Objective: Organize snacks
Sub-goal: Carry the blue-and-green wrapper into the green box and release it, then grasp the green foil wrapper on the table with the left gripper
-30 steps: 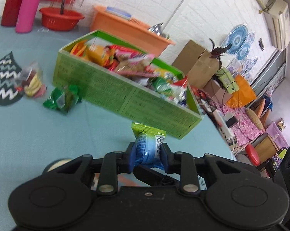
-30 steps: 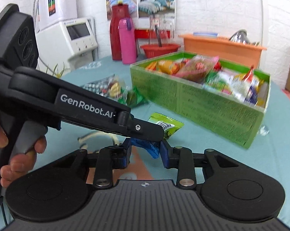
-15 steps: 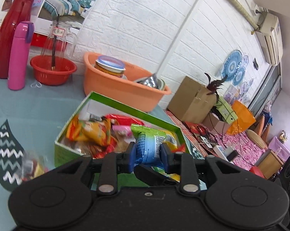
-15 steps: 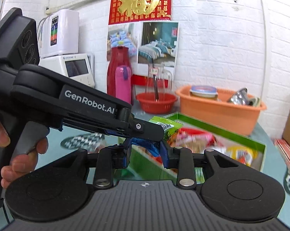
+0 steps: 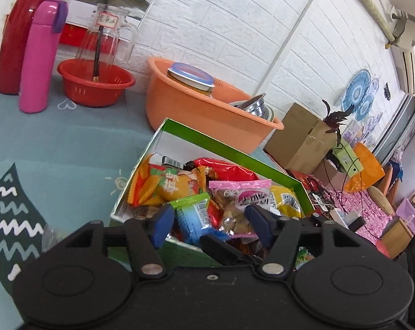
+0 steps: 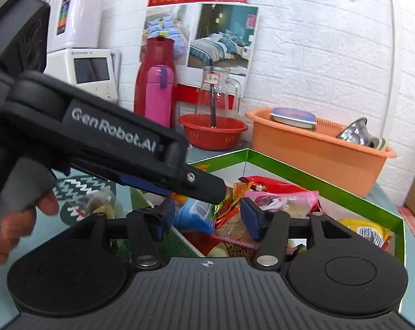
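A green box (image 5: 229, 148) full of snack packets stands on the teal table; it also shows in the right wrist view (image 6: 331, 184). My left gripper (image 5: 208, 224) is open above the box's near end. The blue and green packet (image 5: 195, 216) lies loose between its jaws, resting on the other snacks. My right gripper (image 6: 208, 217) is open too, just behind the left one, over the same end of the box. The same packet (image 6: 192, 216) shows between its jaws, partly hidden by the left gripper's finger.
An orange basin (image 5: 204, 107) with a tin and metal bowl stands behind the box. A red basket (image 5: 94, 85), a pink flask (image 5: 41, 55) and a red flask (image 5: 17, 35) stand at the back left. More snack packets (image 6: 100, 206) lie on a dark mat left of the box.
Both grippers carried the blue and green packet from the table up over the box. Both then opened, and the packet now lies on the snacks inside.
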{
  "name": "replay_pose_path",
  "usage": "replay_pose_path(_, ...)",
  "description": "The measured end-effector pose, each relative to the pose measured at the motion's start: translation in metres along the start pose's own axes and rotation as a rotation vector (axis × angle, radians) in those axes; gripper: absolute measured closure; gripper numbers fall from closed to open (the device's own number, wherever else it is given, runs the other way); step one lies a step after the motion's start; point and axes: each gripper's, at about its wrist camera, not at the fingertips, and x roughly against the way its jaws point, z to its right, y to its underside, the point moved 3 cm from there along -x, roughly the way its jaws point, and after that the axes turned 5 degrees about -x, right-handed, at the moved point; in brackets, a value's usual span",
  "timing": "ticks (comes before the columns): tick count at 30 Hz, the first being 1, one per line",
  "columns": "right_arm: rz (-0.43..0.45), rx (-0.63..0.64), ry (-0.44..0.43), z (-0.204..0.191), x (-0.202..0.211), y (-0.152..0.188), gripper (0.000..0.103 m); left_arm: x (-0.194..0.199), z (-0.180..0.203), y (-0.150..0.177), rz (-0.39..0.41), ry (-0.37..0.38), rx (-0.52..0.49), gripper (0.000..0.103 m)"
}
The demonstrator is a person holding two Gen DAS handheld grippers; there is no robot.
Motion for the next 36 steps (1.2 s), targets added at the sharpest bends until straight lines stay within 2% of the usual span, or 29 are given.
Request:
replay_pose_path(1, 0.002, 0.006, -0.003, -0.001, 0.003, 0.0, 0.001, 0.005, -0.002, 0.0, 0.004, 0.0, 0.008, 0.0)
replay_pose_path(2, 0.002, 0.009, -0.008, -0.003, 0.007, 0.0, 0.0, 0.009, -0.003, 0.0, 0.009, -0.003, 0.012, 0.0)
replay_pose_path(8, 0.033, 0.017, 0.0, -0.006, 0.041, -0.006, 0.0, 0.038, -0.007, 0.005, 0.043, -0.045, 0.013, 0.0)
replay_pose_path(12, -0.025, -0.002, 0.028, -0.007, 0.062, -0.001, 0.0, 0.034, -0.014, 0.027, -0.005, -0.104, -0.011, 0.0)
replay_pose_path(15, -0.053, -0.039, 0.009, -0.006, 0.077, 0.007, 0.0, 0.02, -0.021, 0.043, -0.042, -0.18, -0.041, 0.0)
replay_pose_path(17, -0.072, -0.053, 0.0, -0.006, 0.086, 0.014, 0.0, 0.013, -0.025, 0.052, -0.075, -0.175, -0.011, 0.0)
replay_pose_path(18, -0.082, -0.057, -0.002, -0.007, 0.09, 0.018, 0.0, 0.01, -0.026, 0.055, -0.095, -0.156, -0.004, 0.022)
replay_pose_path(19, -0.091, -0.058, -0.003, -0.008, 0.093, 0.023, 0.0, 0.008, -0.024, 0.06, -0.121, -0.143, -0.012, 0.038)
replay_pose_path(20, -0.103, -0.06, -0.003, -0.009, 0.095, 0.027, 0.0, 0.008, -0.021, 0.063, -0.13, -0.137, -0.023, 0.04)
replay_pose_path(22, -0.127, -0.078, -0.005, -0.009, 0.099, 0.035, 0.0, 0.014, -0.012, 0.073, -0.13, -0.116, -0.024, 0.039)
replay_pose_path(25, -0.169, -0.122, -0.034, -0.009, 0.102, 0.049, 0.0, 0.025, 0.002, 0.091, -0.147, -0.041, 0.038, 0.039)
replay_pose_path(28, -0.209, -0.162, -0.06, -0.011, 0.105, 0.063, 0.0, 0.038, 0.019, 0.106, -0.169, 0.009, 0.06, 0.037)
replay_pose_path(31, -0.234, -0.188, -0.09, -0.015, 0.109, 0.074, 0.0, 0.049, 0.03, 0.115, -0.181, 0.061, 0.085, 0.024)
replay_pose_path(33, -0.246, -0.205, -0.104, -0.017, 0.109, 0.079, 0.0, 0.054, 0.033, 0.114, -0.174, 0.075, 0.094, 0.001)
replay_pose_path(36, -0.263, -0.24, -0.117, -0.021, 0.105, 0.082, 0.0, 0.054, 0.038, 0.107, -0.166, 0.069, 0.093, 0.0)
